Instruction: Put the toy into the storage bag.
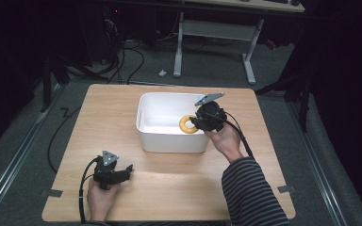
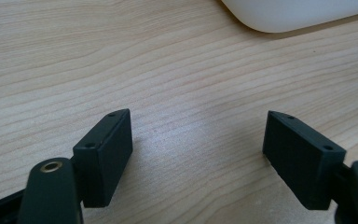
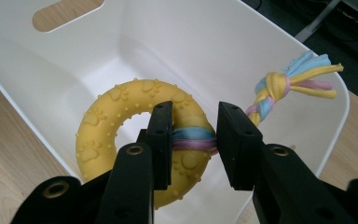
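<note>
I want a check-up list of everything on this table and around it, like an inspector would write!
Surface: wooden table, bare around the bin.
Job's things: white bin near the middle; yellow ring toy with paw prints and a braided rope tail, held over the bin's inside.
Clutter: nothing seen on the table.
Grippers: right claw shut on the ring toy where the rope wraps it; left claw open, low over bare wood, holding nothing.
Cables: one black cable trails from the left claw, another from the right.
Surroundings: grey floor, a white-legged desk behind, floor cables.
</note>
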`<state>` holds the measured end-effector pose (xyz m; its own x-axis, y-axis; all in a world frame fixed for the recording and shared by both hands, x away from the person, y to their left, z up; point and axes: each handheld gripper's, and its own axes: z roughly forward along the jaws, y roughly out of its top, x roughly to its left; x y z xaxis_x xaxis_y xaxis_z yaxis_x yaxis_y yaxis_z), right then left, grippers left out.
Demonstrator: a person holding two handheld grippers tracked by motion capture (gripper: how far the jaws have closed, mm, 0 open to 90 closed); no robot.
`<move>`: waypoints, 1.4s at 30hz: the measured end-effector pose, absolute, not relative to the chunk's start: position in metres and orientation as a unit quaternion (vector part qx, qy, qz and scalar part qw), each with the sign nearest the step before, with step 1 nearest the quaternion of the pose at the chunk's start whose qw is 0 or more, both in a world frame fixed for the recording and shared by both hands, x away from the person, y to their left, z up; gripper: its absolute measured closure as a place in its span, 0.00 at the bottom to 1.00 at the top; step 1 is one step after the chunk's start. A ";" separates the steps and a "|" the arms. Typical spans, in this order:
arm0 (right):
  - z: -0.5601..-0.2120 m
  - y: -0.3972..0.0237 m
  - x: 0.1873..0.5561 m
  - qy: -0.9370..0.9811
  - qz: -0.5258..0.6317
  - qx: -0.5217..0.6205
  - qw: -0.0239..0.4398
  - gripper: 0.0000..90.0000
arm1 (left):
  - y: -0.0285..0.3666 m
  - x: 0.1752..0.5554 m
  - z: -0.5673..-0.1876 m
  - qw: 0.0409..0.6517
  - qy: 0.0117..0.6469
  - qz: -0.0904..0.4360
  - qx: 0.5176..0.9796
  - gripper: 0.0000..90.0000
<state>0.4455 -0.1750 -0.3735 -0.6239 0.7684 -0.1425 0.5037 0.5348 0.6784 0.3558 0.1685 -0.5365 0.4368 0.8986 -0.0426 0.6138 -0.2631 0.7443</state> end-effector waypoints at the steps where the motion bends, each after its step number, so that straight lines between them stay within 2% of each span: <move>1: -0.374 -0.175 0.446 0.849 0.303 0.374 0.218 0.75 | 0.169 0.356 -0.536 0.356 0.492 0.200 0.769 0.27; 10: -0.376 -0.174 0.447 0.850 0.302 0.376 0.212 0.73 | 0.169 0.356 -0.536 0.356 0.492 0.200 0.769 0.27; 11: -0.375 -0.176 0.447 0.846 0.316 0.378 0.204 0.68 | 0.169 0.356 -0.536 0.356 0.491 0.200 0.769 0.27; 19: -0.369 -0.189 0.435 0.832 0.336 0.387 0.211 0.59 | 0.168 0.355 -0.537 0.353 0.489 0.203 0.771 0.27; 42: -0.345 -0.262 0.405 0.777 0.393 0.436 0.227 0.55 | 0.168 0.356 -0.537 0.355 0.489 0.201 0.771 0.27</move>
<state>0.4046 -0.2622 -0.3447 -0.5173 0.8557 -0.0108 0.4984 0.3115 0.8090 0.3558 0.1677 -0.5366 0.4407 0.8969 -0.0362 0.6113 -0.2704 0.7437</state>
